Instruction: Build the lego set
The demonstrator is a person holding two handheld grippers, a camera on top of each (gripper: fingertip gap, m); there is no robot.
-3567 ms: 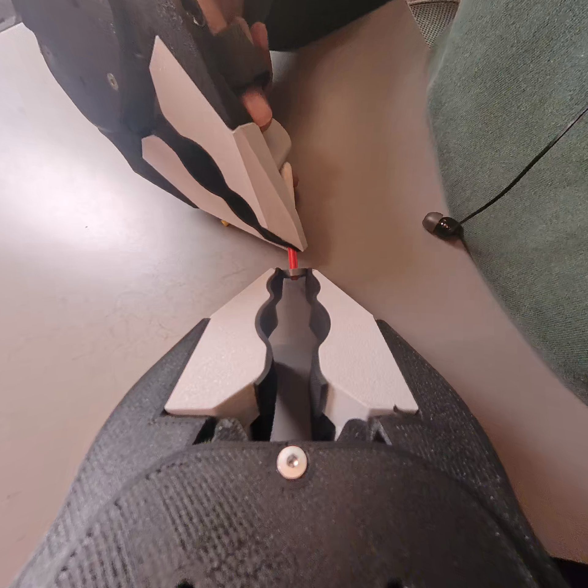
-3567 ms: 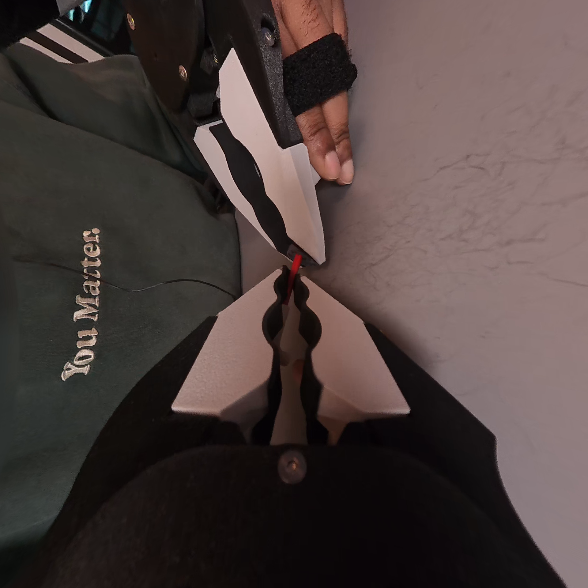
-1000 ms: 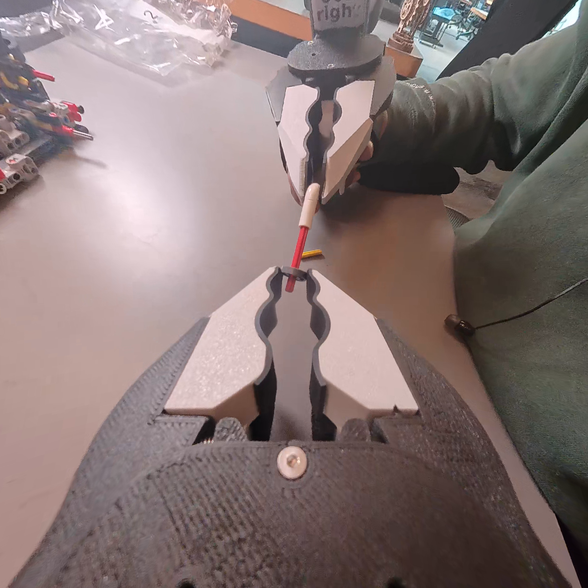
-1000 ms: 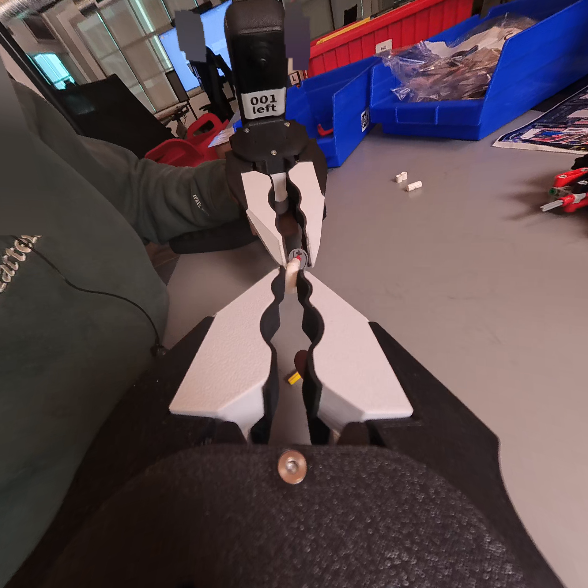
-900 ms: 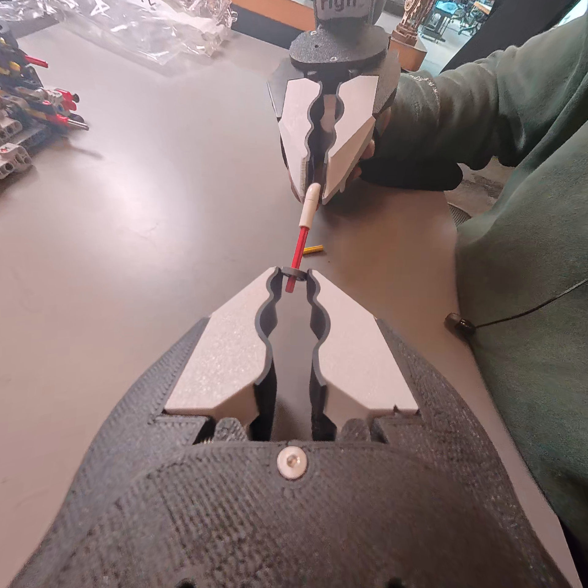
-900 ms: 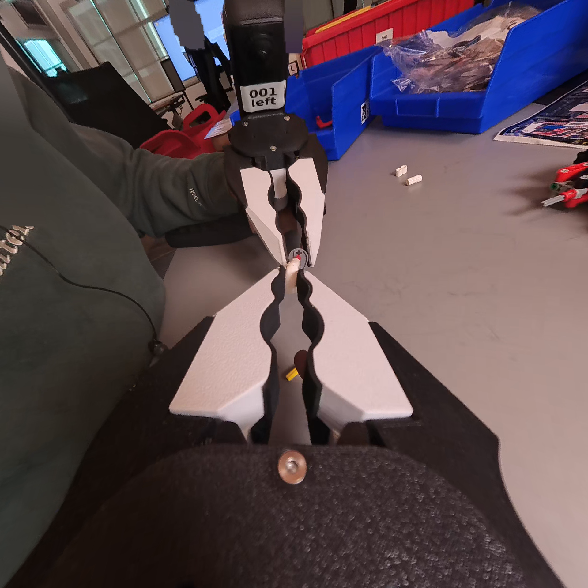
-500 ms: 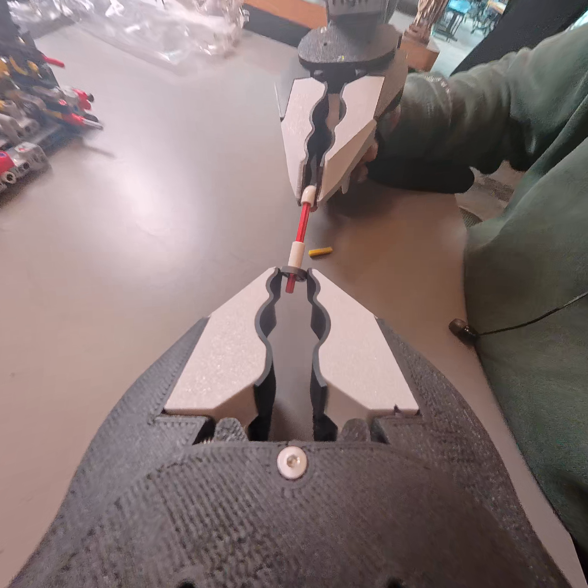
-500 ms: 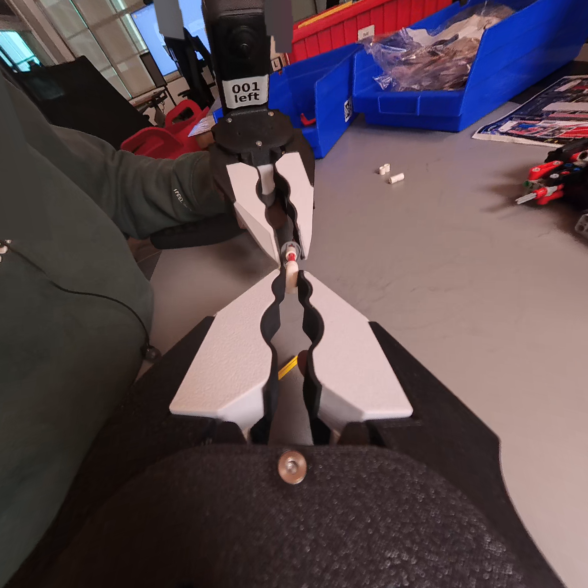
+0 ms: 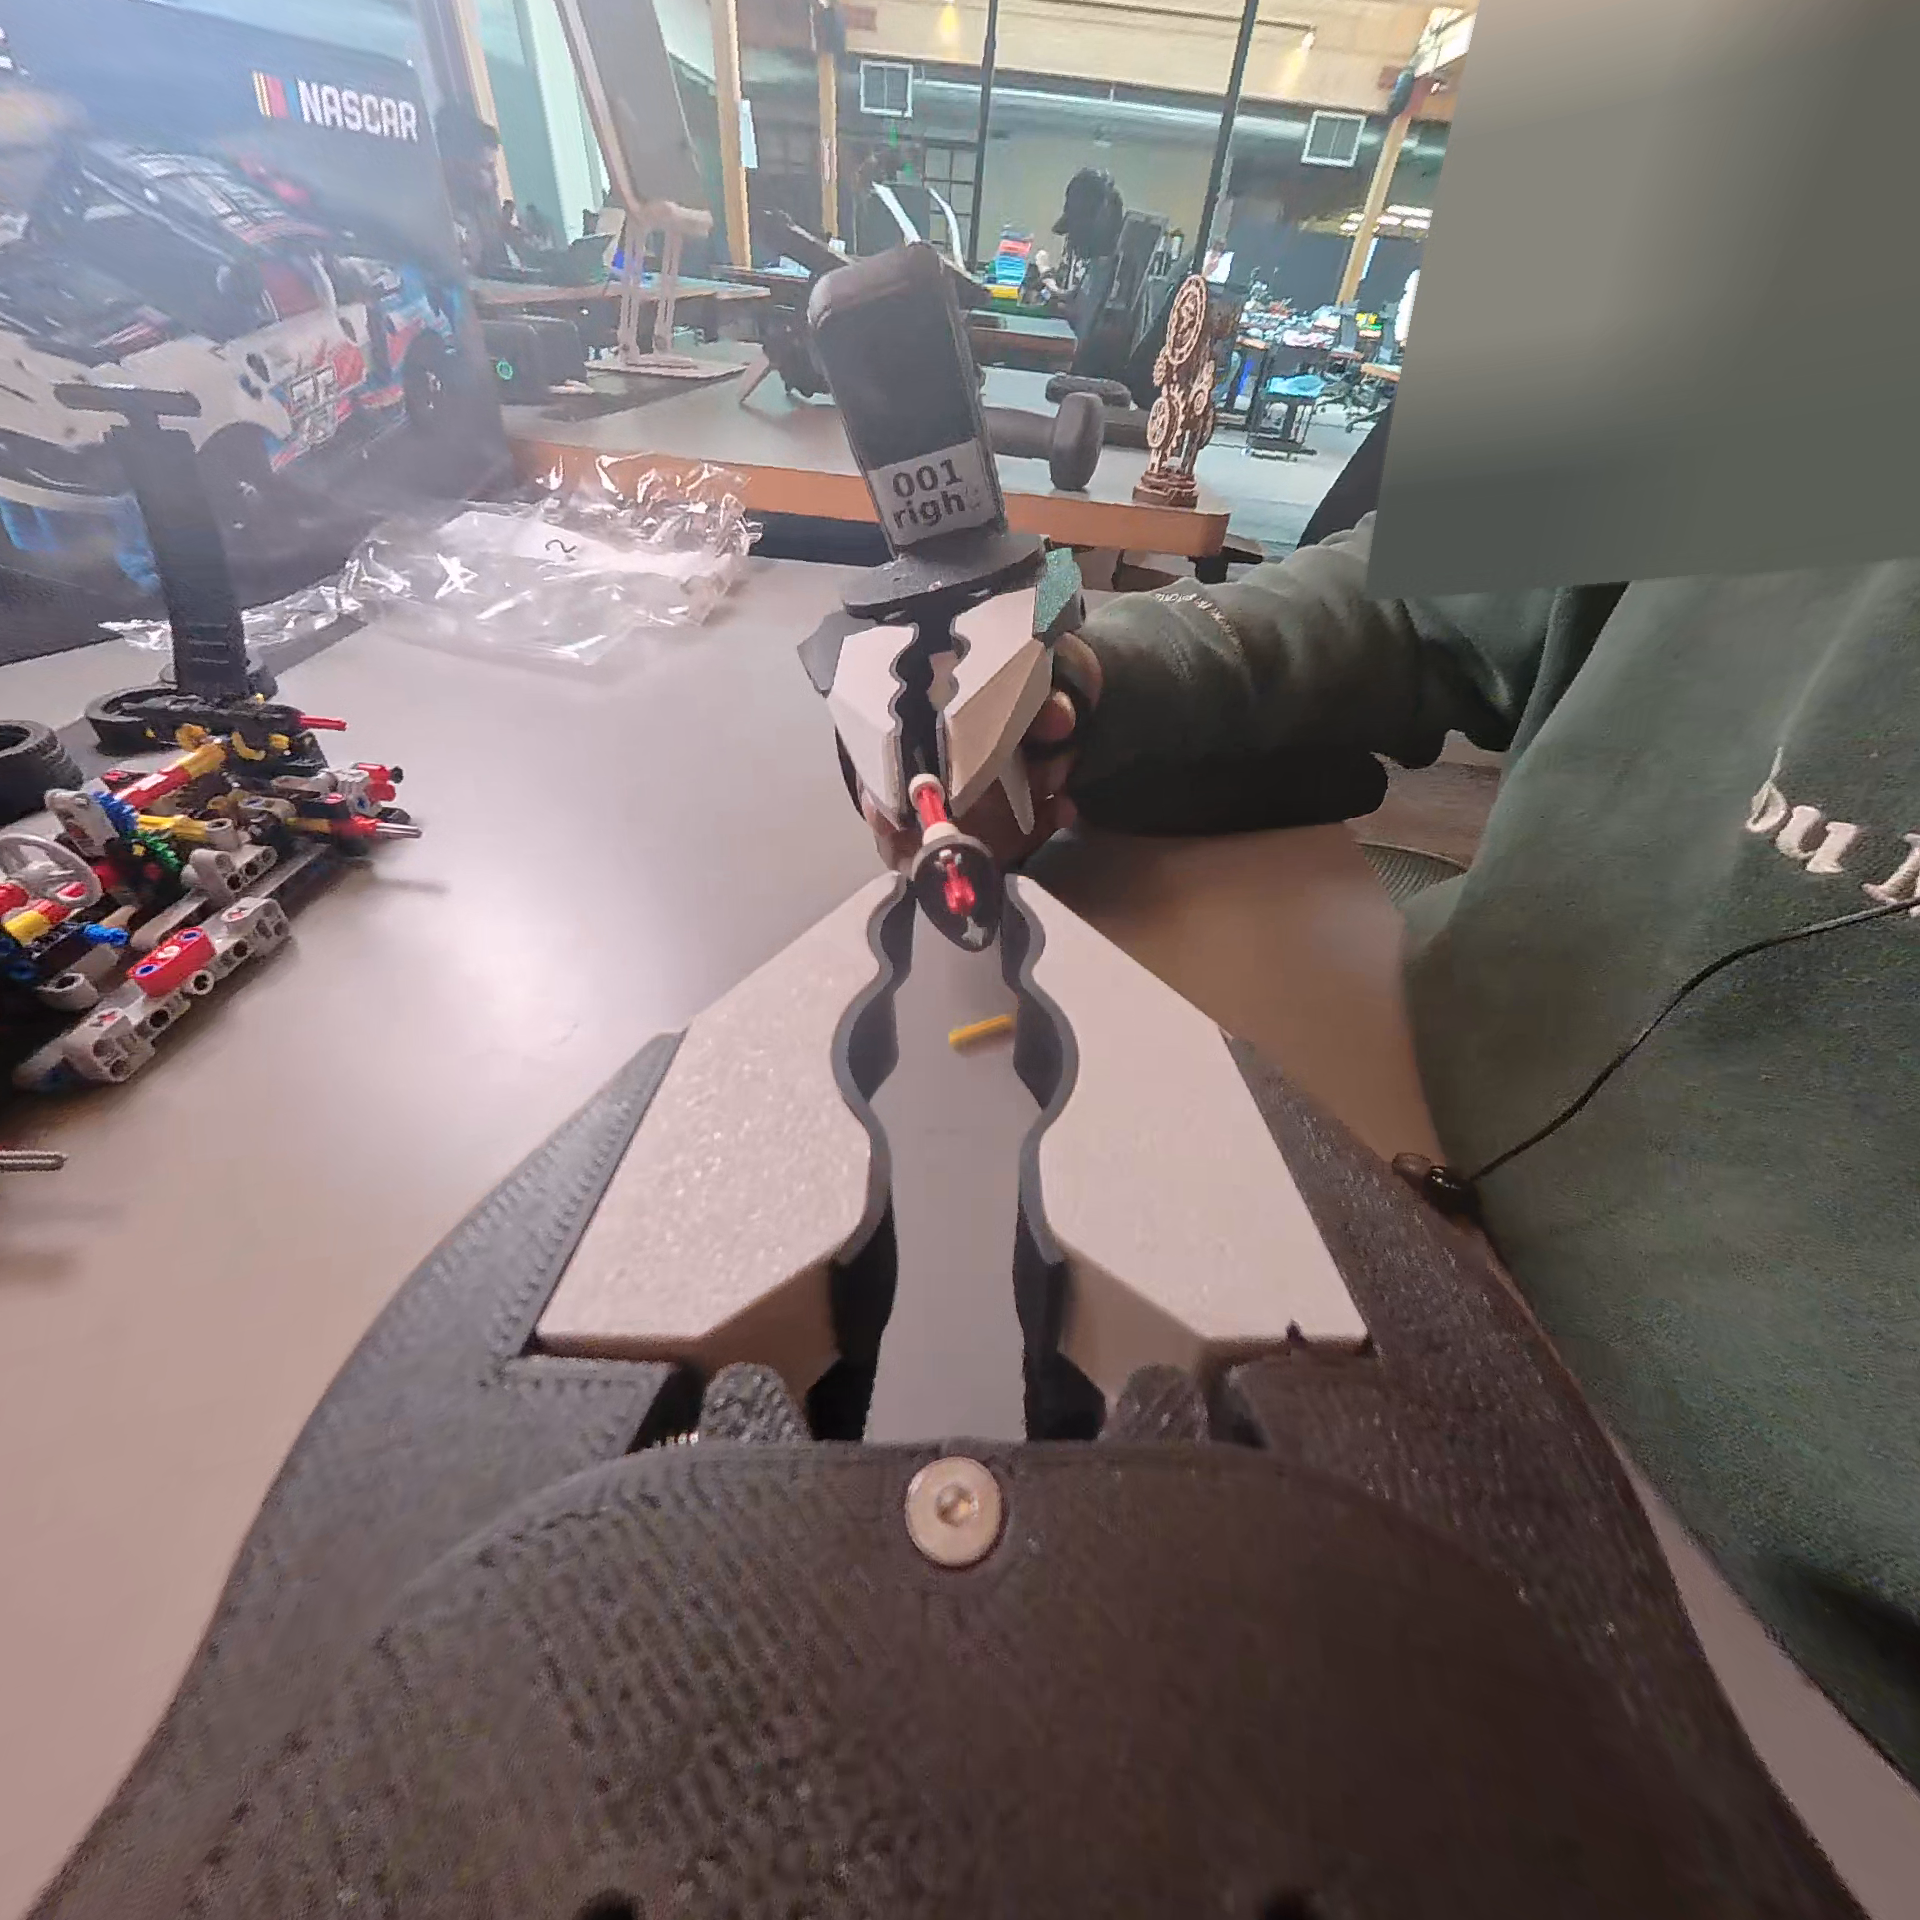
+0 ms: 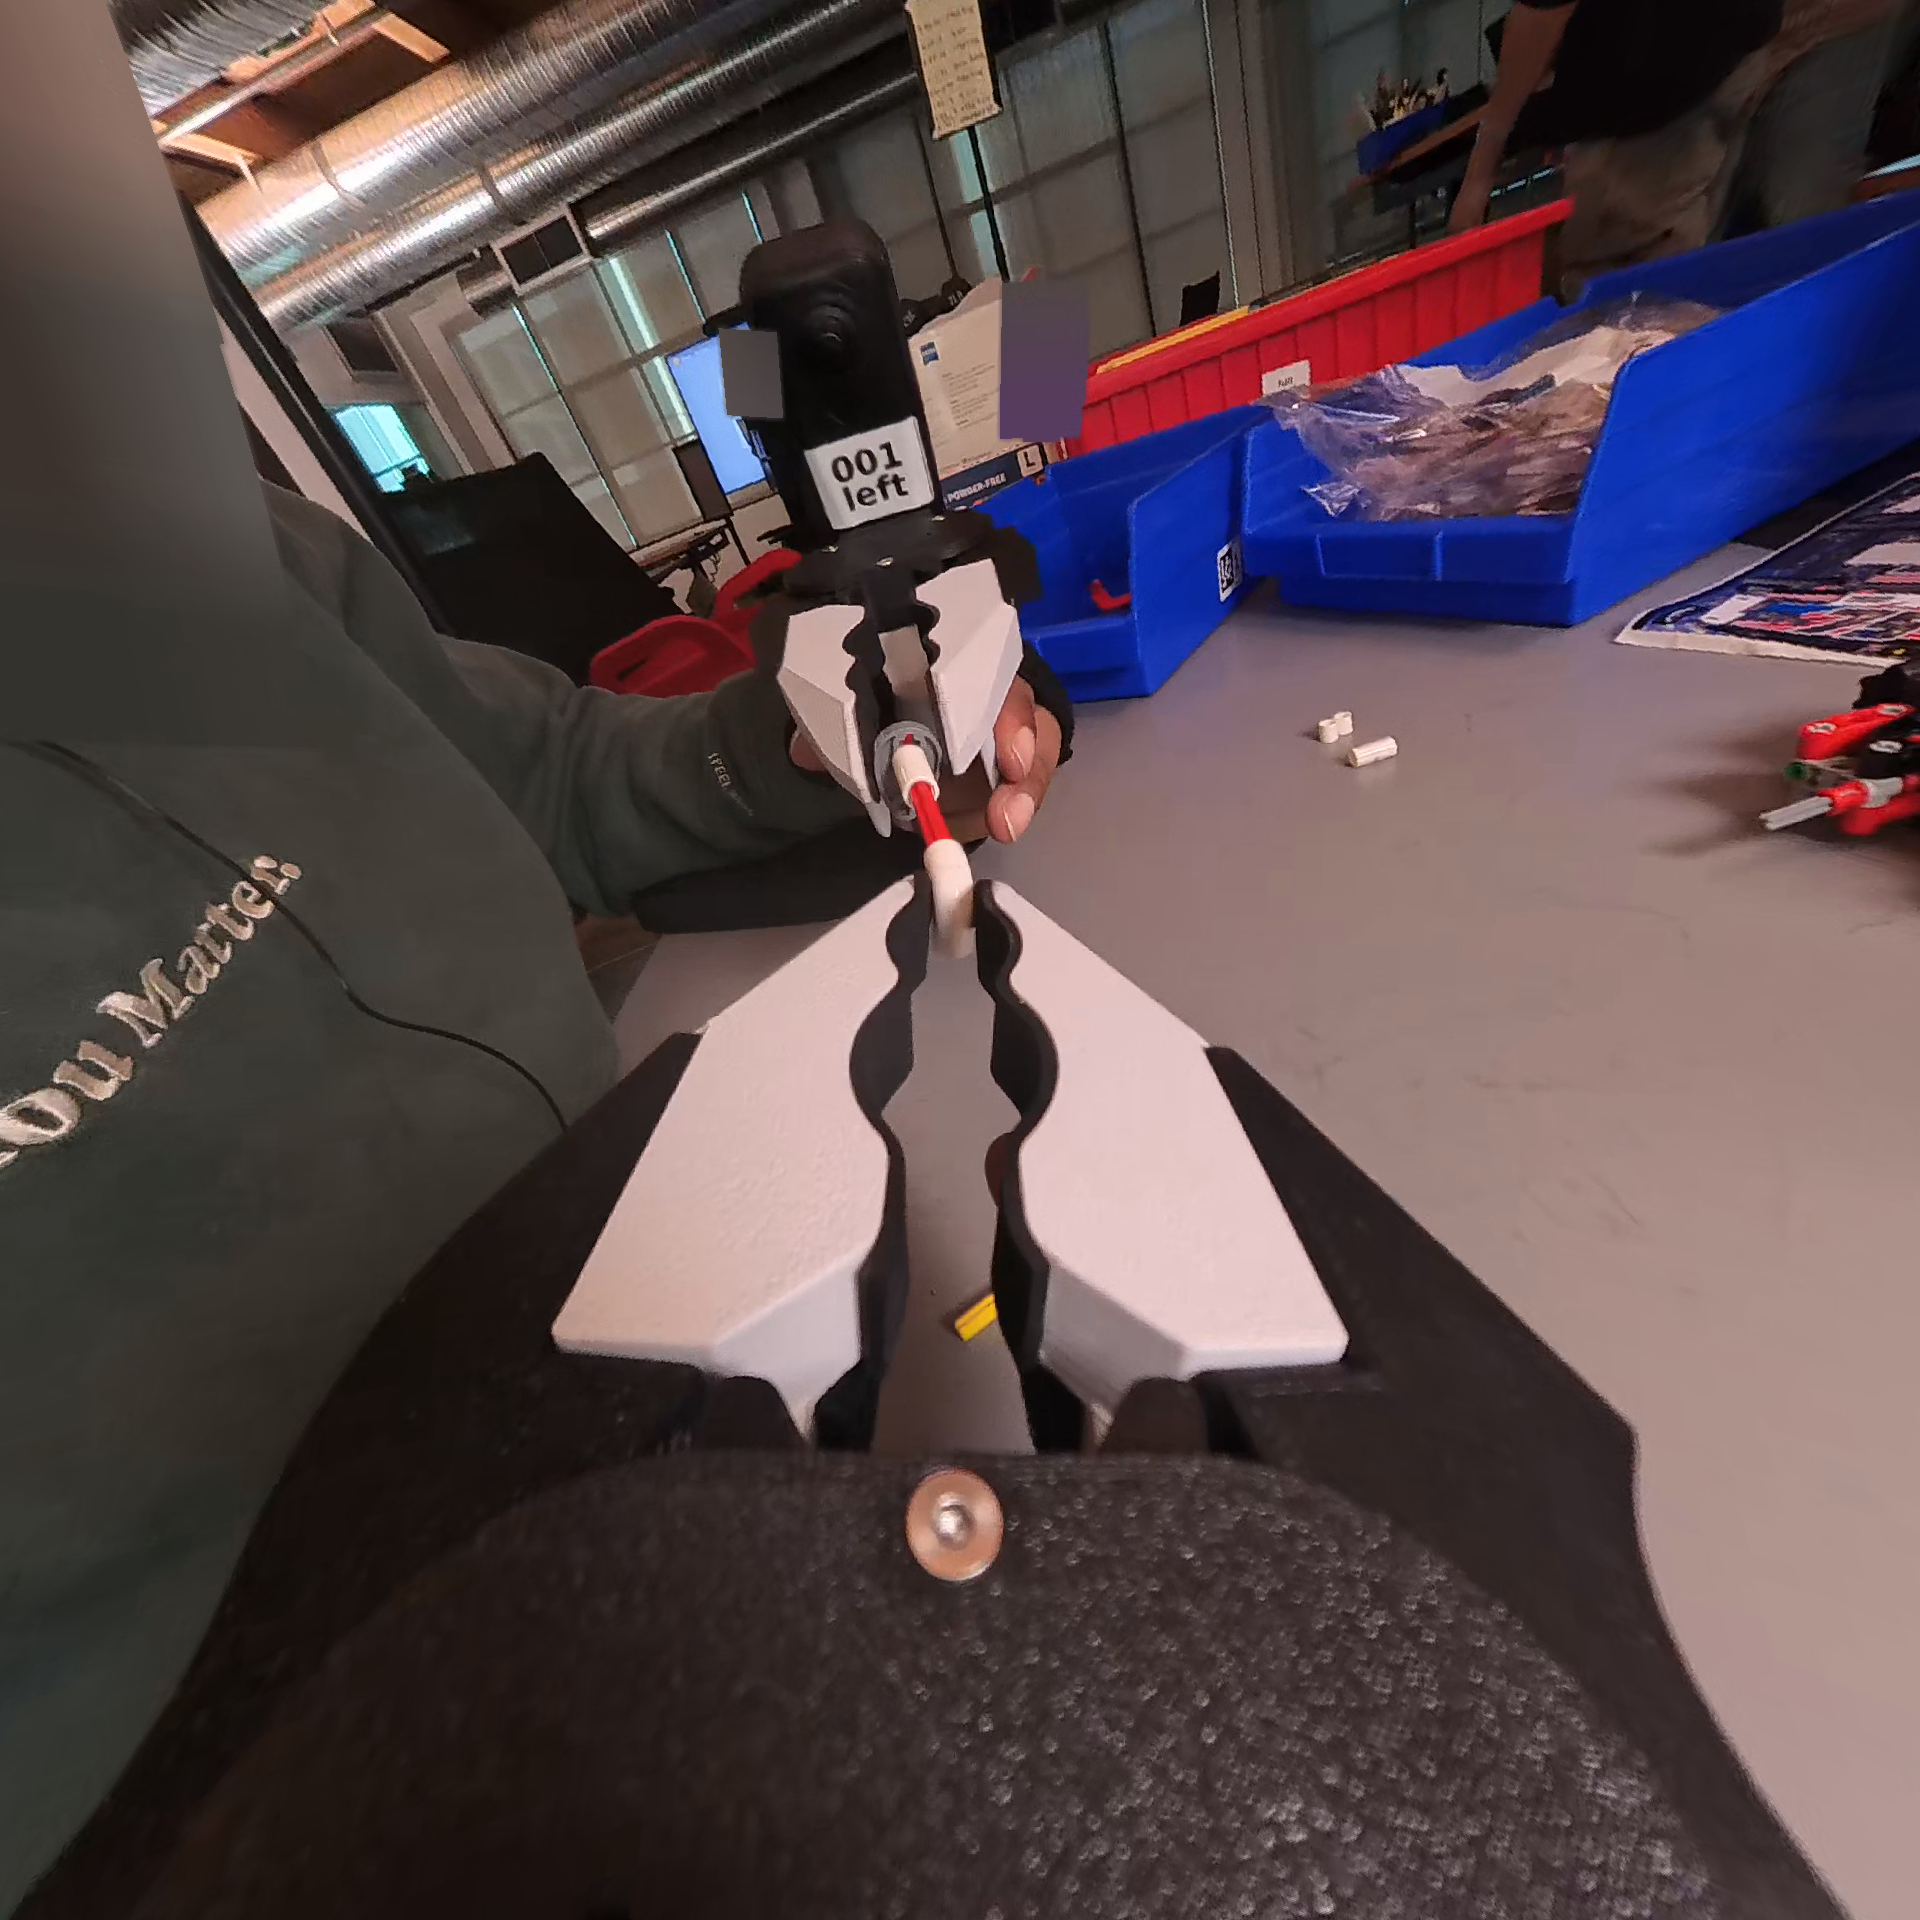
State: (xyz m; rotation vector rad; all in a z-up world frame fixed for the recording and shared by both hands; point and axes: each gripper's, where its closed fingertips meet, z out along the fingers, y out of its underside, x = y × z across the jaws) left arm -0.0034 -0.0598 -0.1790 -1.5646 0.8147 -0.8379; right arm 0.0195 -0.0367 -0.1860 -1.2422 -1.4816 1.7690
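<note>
1. The left gripper (image 9: 956, 904) clamps a dark gray disc (image 9: 958, 902) on a red rod (image 10: 923, 808).
2. A white sleeve (image 10: 906, 767) has slid along the rod to that disc.
3. The right gripper (image 10: 951, 909) pinches the white end piece (image 10: 951, 896) above the surface (image 10: 1455, 987).

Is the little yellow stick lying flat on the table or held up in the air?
Lying flat. The yellow stick rests on the grey table, below both grippers, touching neither.
</note>
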